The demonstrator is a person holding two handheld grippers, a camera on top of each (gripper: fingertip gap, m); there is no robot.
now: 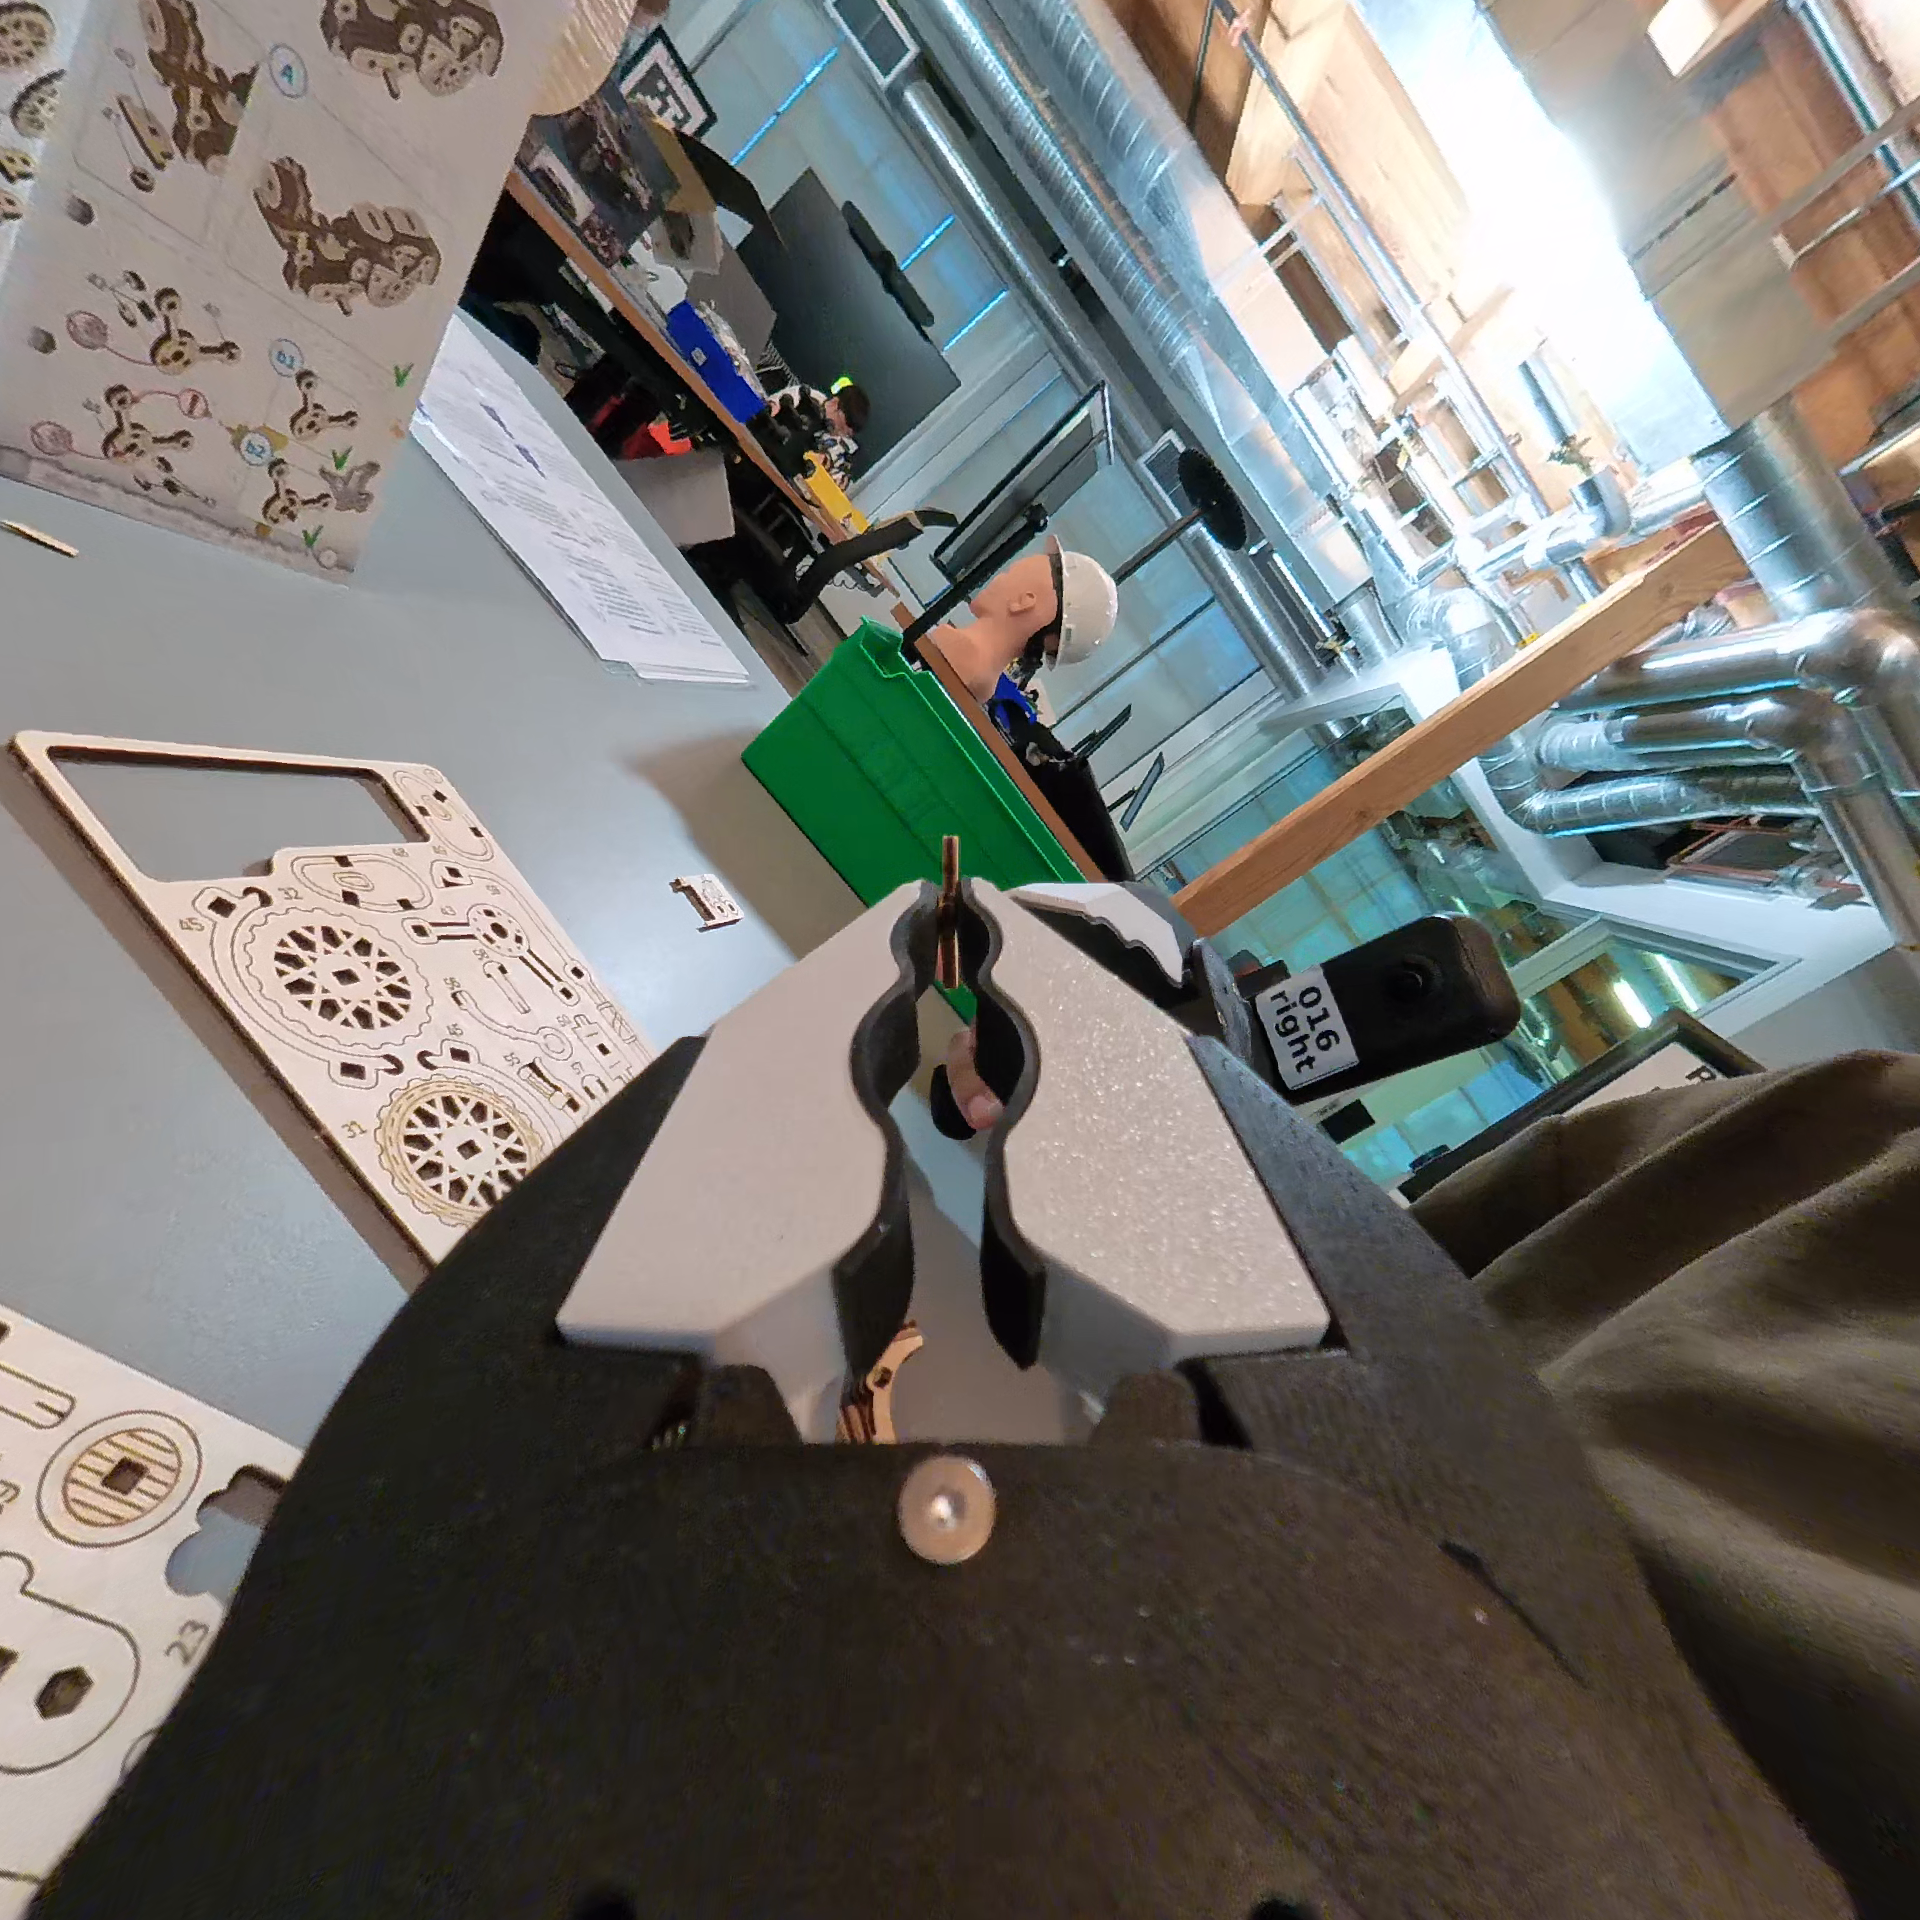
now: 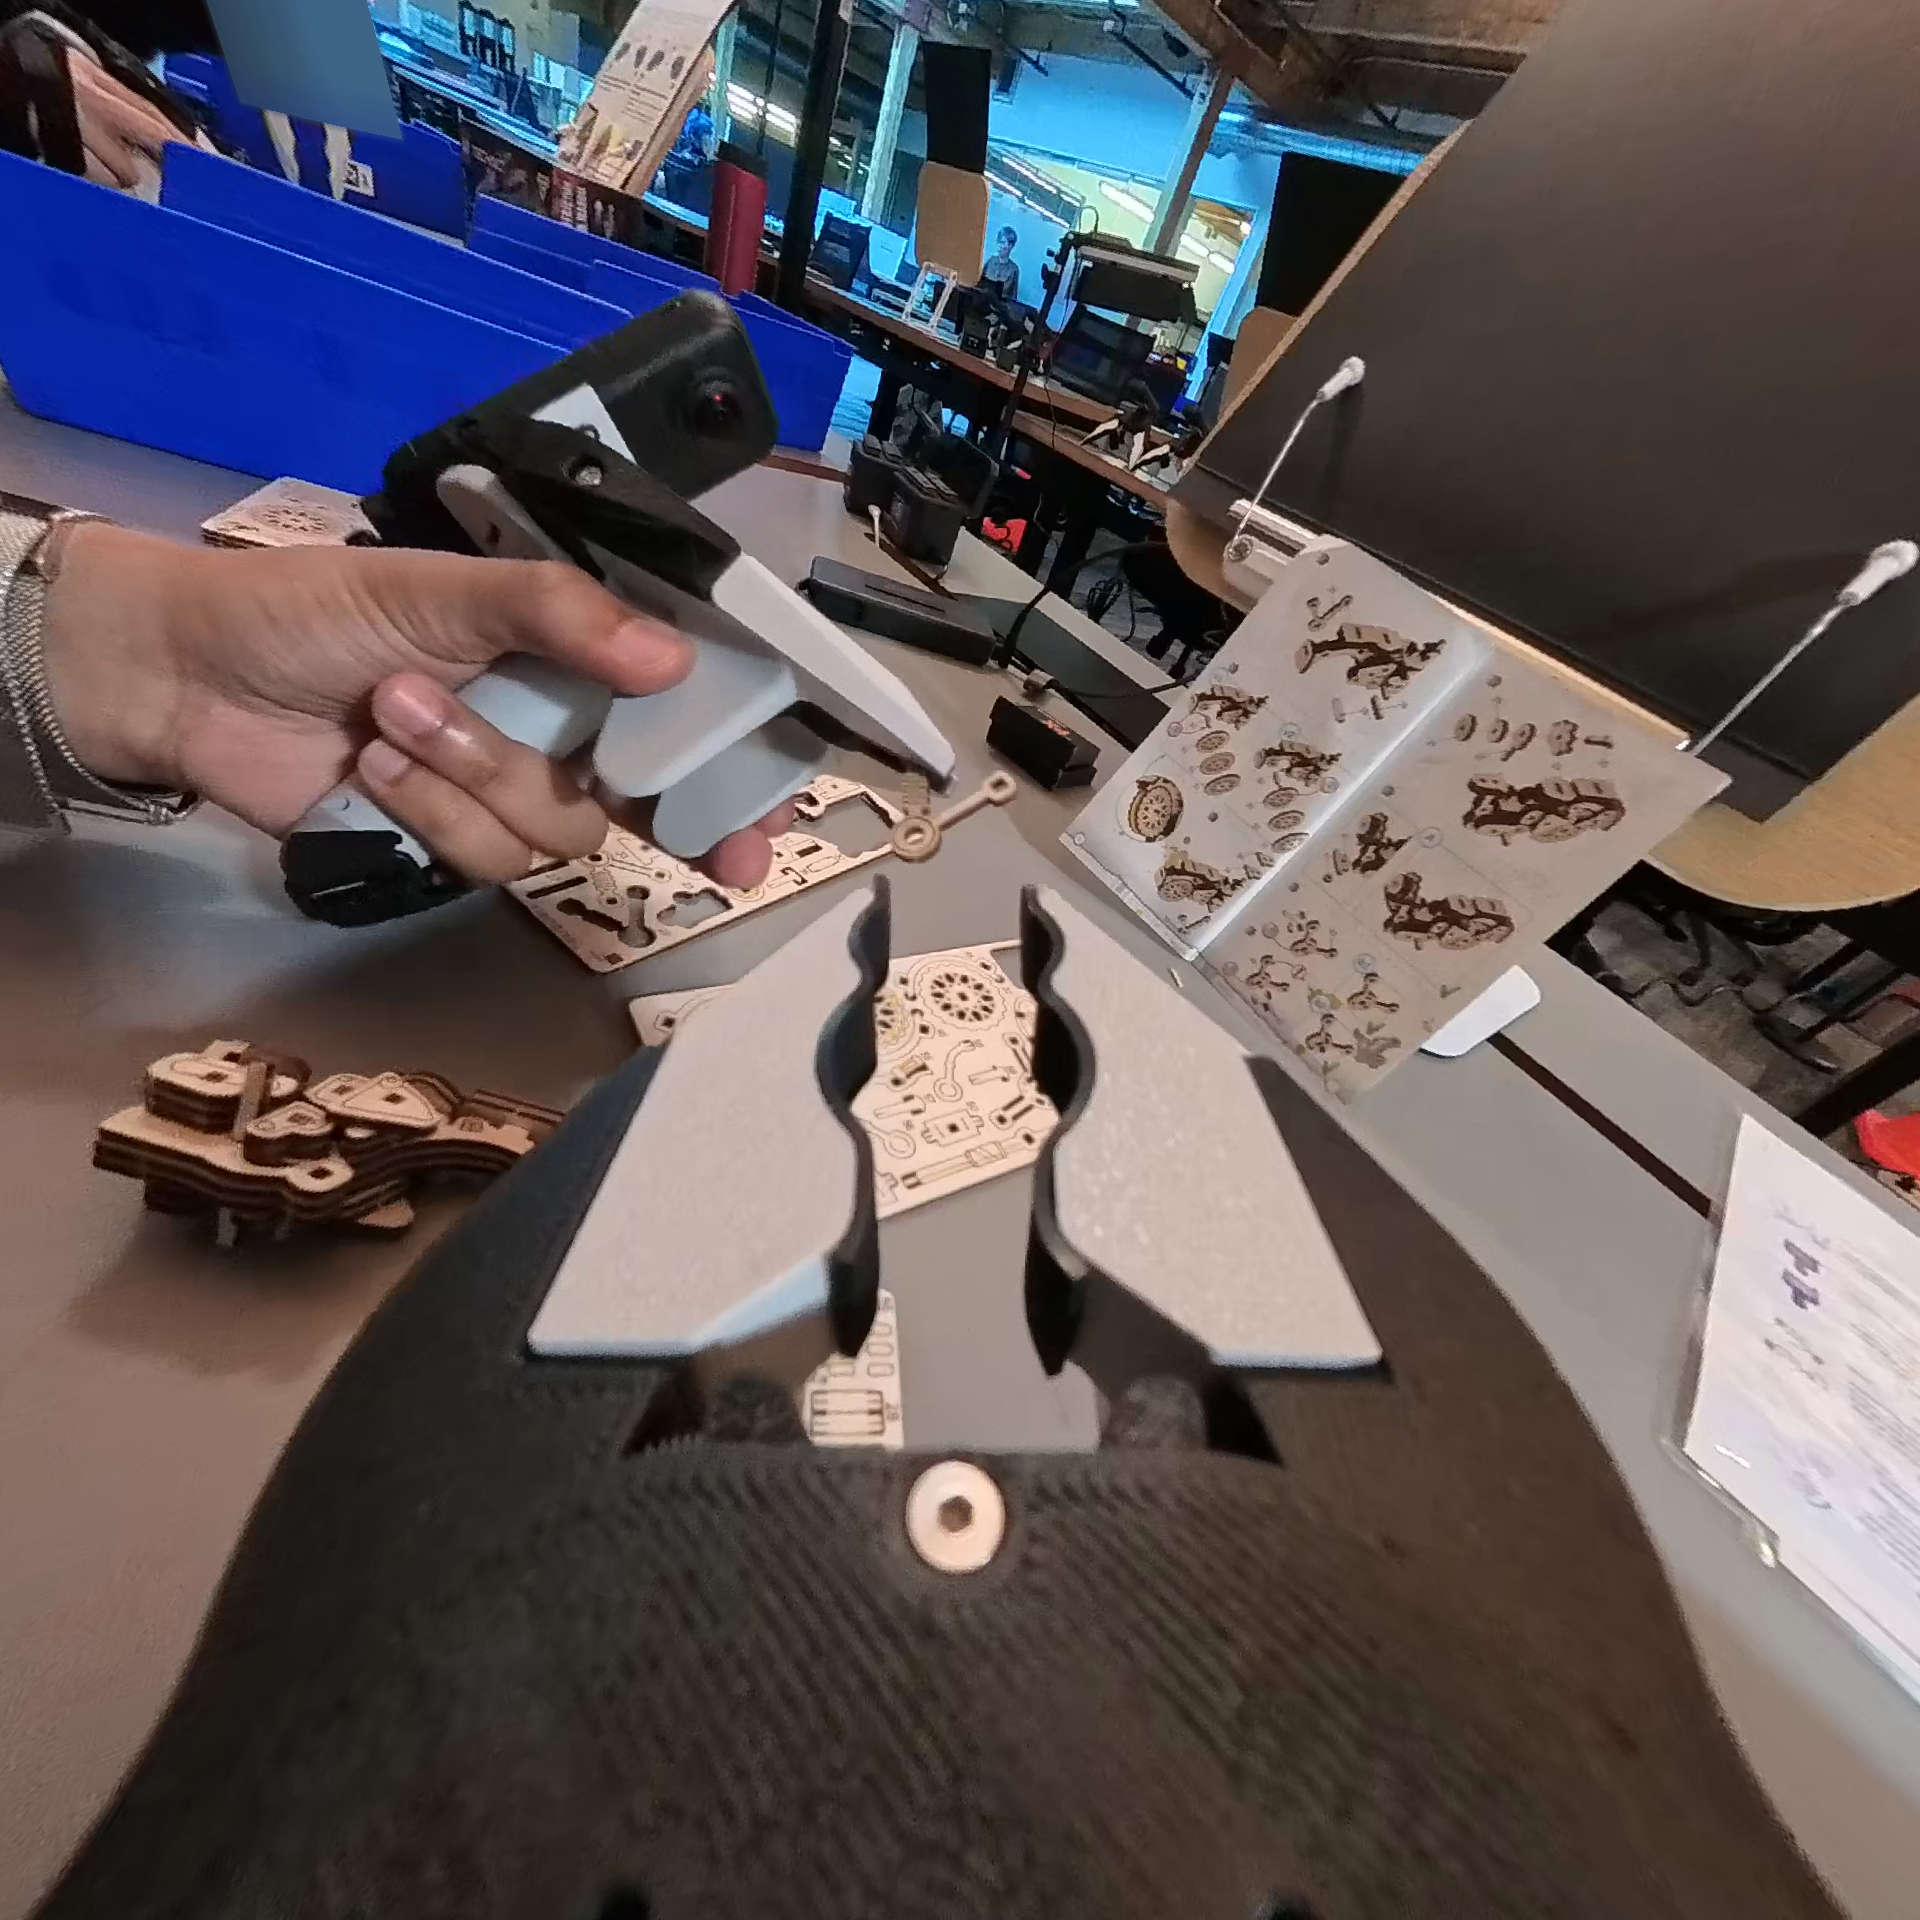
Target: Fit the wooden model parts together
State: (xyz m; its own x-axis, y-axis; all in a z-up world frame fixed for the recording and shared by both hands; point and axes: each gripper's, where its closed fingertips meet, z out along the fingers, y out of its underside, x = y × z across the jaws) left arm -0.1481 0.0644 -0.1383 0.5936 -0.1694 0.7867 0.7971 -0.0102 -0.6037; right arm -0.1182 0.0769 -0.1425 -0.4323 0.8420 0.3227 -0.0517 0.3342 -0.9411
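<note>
My left gripper (image 1: 951,914) is shut on a thin wooden part (image 1: 949,883), seen edge-on between its tips. In the right wrist view a hand holds the left gripper (image 2: 935,774) tilted down, with the part (image 2: 920,836), a flat arm with ring ends, hanging at its tip above a wooden parts sheet (image 2: 665,894). My right gripper (image 2: 958,914) is open and empty, just below and in front of the held part, over another parts sheet (image 2: 956,1081). A partly built layered wooden model (image 2: 312,1132) lies on the table at the left.
An open instruction booklet (image 2: 1351,821) stands propped at the right. Blue bins (image 2: 260,322) line the far left. A sleeved paper sheet (image 2: 1818,1403) lies at the right edge. More wooden sheets (image 1: 343,987) lie on the grey table; a green bin (image 1: 894,769) stands beyond. Only a small space, under 4 cm, lies between the two pairs of fingers.
</note>
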